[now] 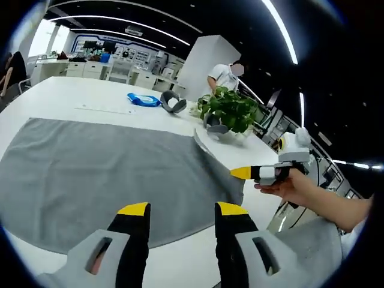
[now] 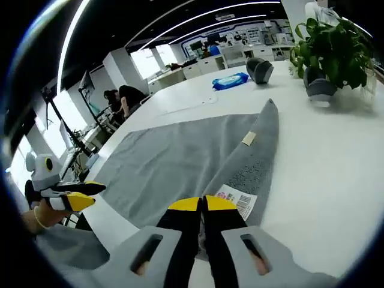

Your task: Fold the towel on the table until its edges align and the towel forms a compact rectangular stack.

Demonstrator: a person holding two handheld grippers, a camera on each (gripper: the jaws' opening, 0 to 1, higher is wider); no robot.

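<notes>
The left gripper hangs with its yellow-tipped jaws spread apart and nothing between them, poised just above the near edge of the grey towel. The right gripper has its jaws pressed together on the towel's corner, pinching the cloth right beside a white barcode label sewn to the hem (a smaller tan tag sits further along the same edge). From that pinched corner a strip of the towel is turned over onto itself, running away towards a point; the rest lies spread flat on the white table.

In the left gripper view the right gripper comes in from the right, held in a hand, its tip at the towel's far corner. In the right gripper view the left gripper shows at the left.

Beyond the towel stand a potted green plant, a blue packet and a grey round object. A person in white stands behind the plant.
</notes>
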